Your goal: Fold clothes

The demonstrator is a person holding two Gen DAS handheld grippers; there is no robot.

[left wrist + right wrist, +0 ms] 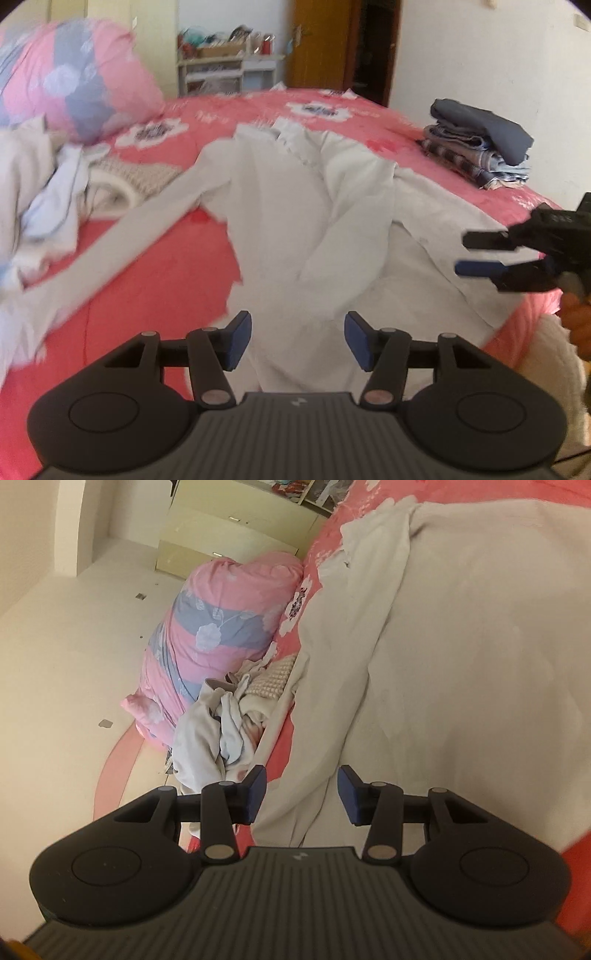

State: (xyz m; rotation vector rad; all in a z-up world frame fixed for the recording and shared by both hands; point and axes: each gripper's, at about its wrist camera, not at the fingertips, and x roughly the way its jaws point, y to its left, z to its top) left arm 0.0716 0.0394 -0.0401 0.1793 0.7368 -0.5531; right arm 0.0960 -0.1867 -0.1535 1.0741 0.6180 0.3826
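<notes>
My left hand-held gripper (297,339) hangs released above the near hem of the white shirt (314,206), nothing between its blue pads (238,341). My right hand-held gripper (301,794) is rolled onto its side, jaws apart and empty, just off the shirt's right edge; from the left wrist camera it shows at that edge, hovering over the cloth. The shirt lies spread face up on the pink bed (155,280), collar at the far end, one sleeve trailing out to the left. Left of the shirt sits a heap of unfolded clothes (44,192), with a pink-and-grey bolster (74,81) behind it. Right of the shirt's collar stands a stack of folded clothes (480,144).
</notes>
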